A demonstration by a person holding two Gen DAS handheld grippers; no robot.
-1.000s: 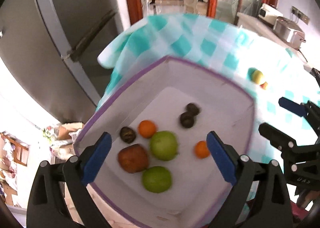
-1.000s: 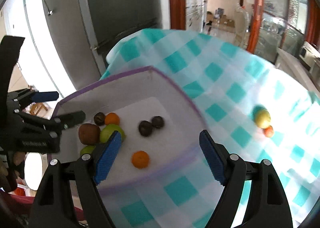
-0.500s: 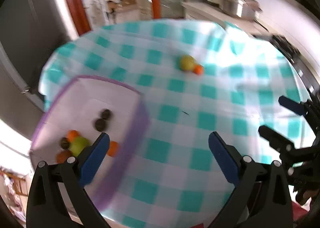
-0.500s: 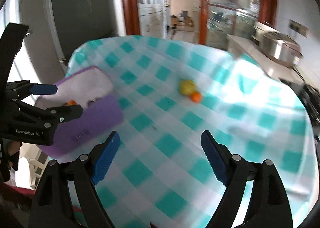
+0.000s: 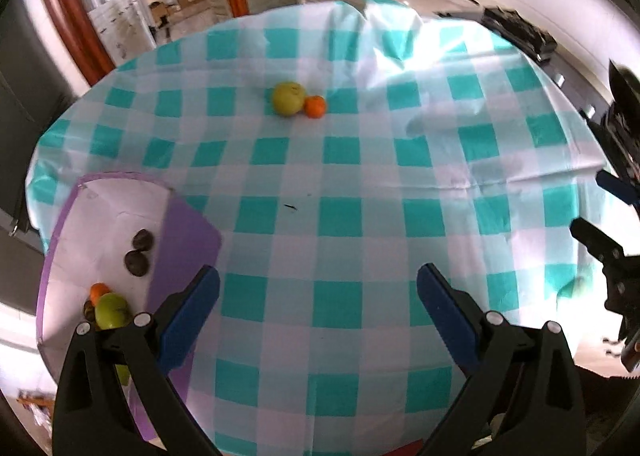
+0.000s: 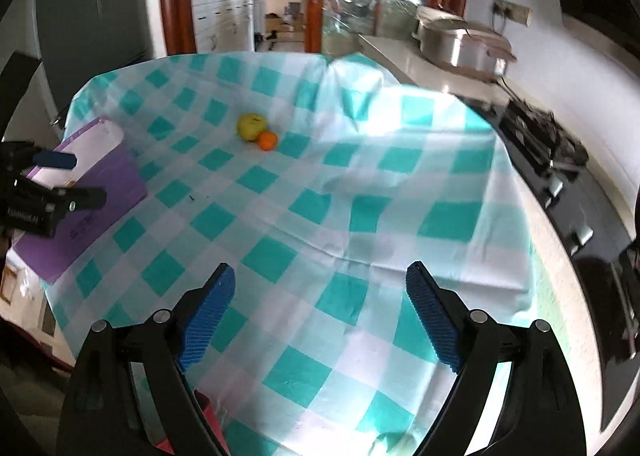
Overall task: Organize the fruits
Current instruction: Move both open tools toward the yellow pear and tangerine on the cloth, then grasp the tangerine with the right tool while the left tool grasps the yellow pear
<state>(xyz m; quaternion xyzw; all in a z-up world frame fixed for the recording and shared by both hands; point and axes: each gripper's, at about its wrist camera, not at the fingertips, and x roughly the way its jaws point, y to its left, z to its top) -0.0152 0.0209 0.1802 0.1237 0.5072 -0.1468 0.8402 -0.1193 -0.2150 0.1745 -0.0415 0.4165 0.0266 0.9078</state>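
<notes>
Both views have swung off the purple-rimmed box (image 5: 188,240) onto the checked tablecloth (image 5: 340,212). The box, previously central, now sits at 8 o'clock, fruit inside. A yellow-green fruit (image 5: 288,98) touching a small orange (image 5: 315,107) lies at 12 o'clock. Left gripper (image 5: 318,308): jaws apart, empty. Right gripper (image 6: 320,312): jaws have just been opening, nothing between them.

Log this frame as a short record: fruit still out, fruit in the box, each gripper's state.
fruit out: yellow-green apple touching small orange on the checked tablecloth
fruit in box: purple box holds two dark fruits, a green apple, an orange; others hidden
left gripper: open, empty
right gripper: open, empty, jaws just opened wider
</notes>
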